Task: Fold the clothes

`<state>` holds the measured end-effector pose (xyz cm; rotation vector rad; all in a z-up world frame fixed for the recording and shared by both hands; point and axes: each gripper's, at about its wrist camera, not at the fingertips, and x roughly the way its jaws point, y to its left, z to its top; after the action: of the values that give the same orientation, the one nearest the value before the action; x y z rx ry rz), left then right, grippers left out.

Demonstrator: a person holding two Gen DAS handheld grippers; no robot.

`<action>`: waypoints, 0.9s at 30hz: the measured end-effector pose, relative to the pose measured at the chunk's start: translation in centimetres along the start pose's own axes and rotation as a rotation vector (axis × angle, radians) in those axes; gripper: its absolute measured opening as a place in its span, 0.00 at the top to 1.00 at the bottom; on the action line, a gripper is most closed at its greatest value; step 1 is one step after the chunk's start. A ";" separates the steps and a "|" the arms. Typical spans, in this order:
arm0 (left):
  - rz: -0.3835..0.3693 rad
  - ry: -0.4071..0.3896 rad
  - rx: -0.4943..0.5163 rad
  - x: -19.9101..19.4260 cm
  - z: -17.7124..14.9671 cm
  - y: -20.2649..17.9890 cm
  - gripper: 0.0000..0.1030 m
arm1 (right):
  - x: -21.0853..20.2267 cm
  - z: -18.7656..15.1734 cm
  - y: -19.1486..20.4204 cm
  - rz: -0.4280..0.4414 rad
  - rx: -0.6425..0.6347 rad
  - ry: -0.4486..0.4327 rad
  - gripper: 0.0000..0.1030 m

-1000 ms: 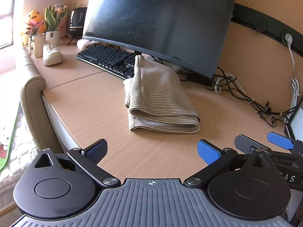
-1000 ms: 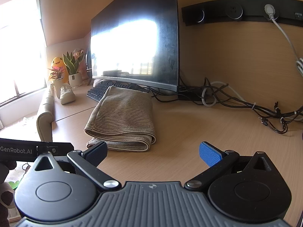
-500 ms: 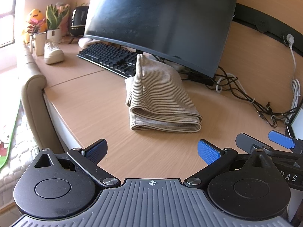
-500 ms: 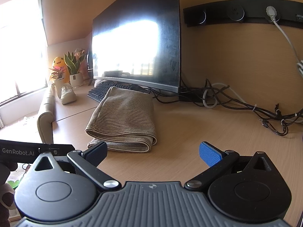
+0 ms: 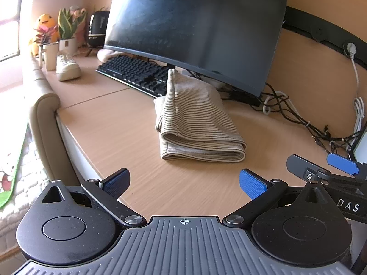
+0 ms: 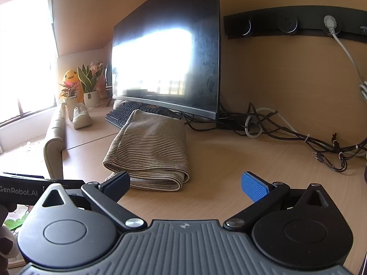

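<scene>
Both my grippers hang over the near part of the desk, holding nothing. Left gripper: jaws wide apart, blue pads facing each other across bare wood. Right gripper: jaws also wide apart; its tips show at the right edge of the left wrist view.

Striped shirt lies folded into a thick rectangle on the desk, folded edge toward me, far end just in front of the keyboard and under the lower edge of the monitor. In the right wrist view my left finger overlaps the shirt's near left corner; I cannot tell whether they touch.

Cables run along the back right. Shoe, mug and potted plant sit far left
</scene>
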<state>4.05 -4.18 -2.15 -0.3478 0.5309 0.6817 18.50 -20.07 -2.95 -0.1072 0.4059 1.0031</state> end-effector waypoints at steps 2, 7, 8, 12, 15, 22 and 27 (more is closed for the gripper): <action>0.003 0.001 0.000 0.0 -0.1 0.0 0.00 | 0.0 -0.1 0.0 0.001 0.001 0.004 0.00; 0.007 0.010 -0.005 0.2 -0.1 0.0 0.00 | 0.1 -0.2 -0.2 0.002 0.006 0.011 0.00; 0.008 0.013 -0.004 0.3 -0.1 0.0 0.00 | 0.2 -0.2 -0.2 0.002 0.008 0.013 0.00; 0.011 0.010 0.002 0.2 0.0 -0.2 0.00 | 0.1 -0.2 -0.3 0.003 0.015 0.011 0.00; 0.014 0.005 0.003 0.1 0.0 -0.2 0.00 | 0.1 -0.2 -0.3 0.005 0.016 0.009 0.00; 0.027 0.026 -0.008 0.2 -0.2 0.1 0.00 | 0.1 -0.4 0.1 0.023 0.015 0.023 0.00; 0.028 0.037 -0.016 0.1 -0.5 0.2 0.00 | 0.1 -0.7 0.1 0.028 0.019 0.032 0.00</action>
<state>3.77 -4.20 -2.68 -0.3685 0.5665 0.7083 18.23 -20.14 -3.56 -0.1009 0.4469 1.0262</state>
